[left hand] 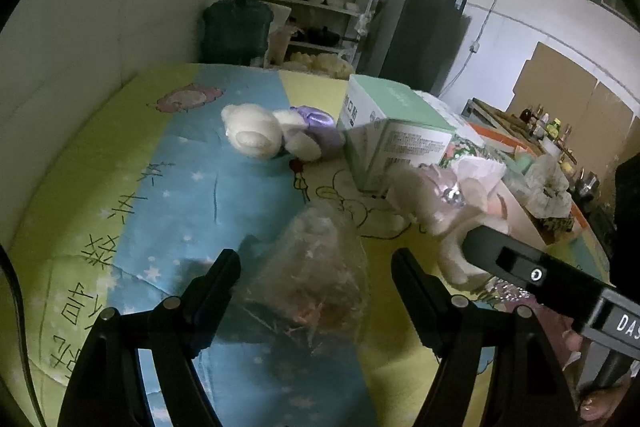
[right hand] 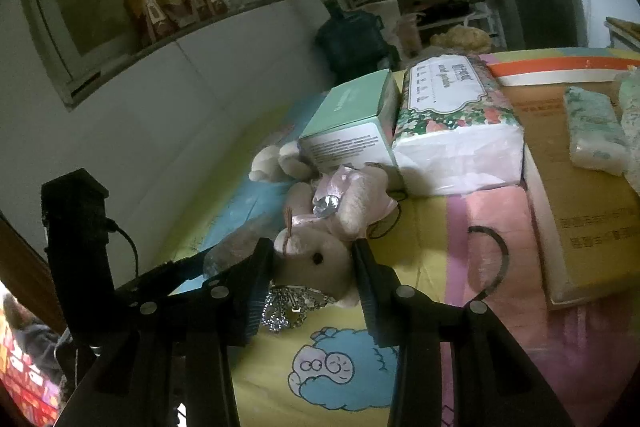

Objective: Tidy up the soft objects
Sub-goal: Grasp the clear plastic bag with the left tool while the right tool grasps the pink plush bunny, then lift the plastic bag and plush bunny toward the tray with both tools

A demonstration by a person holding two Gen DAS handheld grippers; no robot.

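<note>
A pink plush bear (right hand: 320, 251) with a satin bow and a gem lies on the cartoon quilt (right hand: 416, 259). My right gripper (right hand: 314, 255) has its fingers on both sides of the bear's head and touching it. The bear also shows in the left wrist view (left hand: 436, 203), with the right gripper (left hand: 460, 247) on it. A white plush bear in purple (left hand: 264, 131) lies farther back, beside a green box (left hand: 394, 135). My left gripper (left hand: 316, 271) is open over a clear plastic bag (left hand: 316, 267) on the quilt.
A floral tissue pack (right hand: 452, 115) stands beside the green box (right hand: 352, 123). A cardboard box (right hand: 584, 211) with small packs on top lies to the right. A white wall runs along the left. Shelves, a water bottle and a fridge stand behind.
</note>
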